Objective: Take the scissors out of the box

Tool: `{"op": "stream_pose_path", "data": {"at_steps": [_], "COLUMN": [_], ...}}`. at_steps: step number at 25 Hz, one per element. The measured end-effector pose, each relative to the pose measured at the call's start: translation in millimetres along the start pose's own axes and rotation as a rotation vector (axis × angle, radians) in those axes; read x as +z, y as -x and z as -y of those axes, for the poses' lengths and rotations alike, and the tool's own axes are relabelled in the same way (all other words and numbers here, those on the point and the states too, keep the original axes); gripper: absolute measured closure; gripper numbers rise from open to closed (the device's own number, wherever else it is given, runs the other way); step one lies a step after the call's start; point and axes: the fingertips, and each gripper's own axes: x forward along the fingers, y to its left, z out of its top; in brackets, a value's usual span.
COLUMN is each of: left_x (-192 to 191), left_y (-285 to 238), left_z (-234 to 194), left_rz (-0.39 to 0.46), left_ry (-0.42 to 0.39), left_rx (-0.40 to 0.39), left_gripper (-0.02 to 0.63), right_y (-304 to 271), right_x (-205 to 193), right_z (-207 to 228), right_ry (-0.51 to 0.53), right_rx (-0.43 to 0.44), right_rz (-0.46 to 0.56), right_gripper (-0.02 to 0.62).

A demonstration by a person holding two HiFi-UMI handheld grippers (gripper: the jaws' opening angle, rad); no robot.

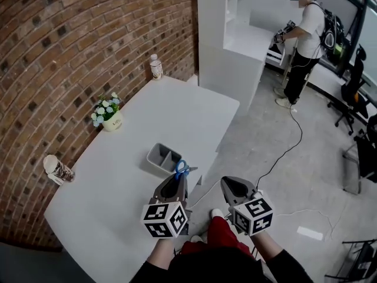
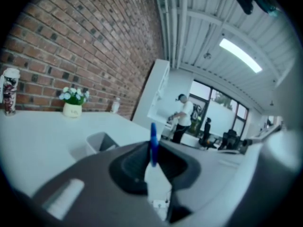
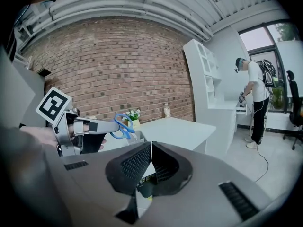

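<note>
Between the left tongs (image 1: 179, 180), the scissors (image 1: 182, 168) sit clamped, handles outward.

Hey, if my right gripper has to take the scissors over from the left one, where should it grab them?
Probably the scissors' blue handle loops: they stick out past the left gripper's tips, while the rest sits clamped between its jaws. Bring the right gripper, now shut and empty, in from its own side, opened, across the loops.
</note>
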Motion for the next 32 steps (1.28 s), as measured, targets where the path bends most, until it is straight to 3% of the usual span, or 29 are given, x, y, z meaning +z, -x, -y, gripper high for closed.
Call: {"op": "stream_pose_path", "data": {"at_steps": [16,32], "left_x": [-31.5,-50.4], "left_y": [-0.3,-22.2], "left_z": [19.4,35.2], "left_rz": [-0.079,-0.129], "left_ry": [-0.006,-0.025], "left_rx": [-0.083,-0.051], "left_gripper": [0.561,0.561], "right_y": [25.6,24.9], "right_x": [-13.5,-18.6], "right_z": [6.7,35.9], "right_ry": [-0.033,-0.024], "right_rx": [-0.083,-0.05], "right_rz": [-0.025,-0.061], "right_gripper": [0.586,0.588]}}
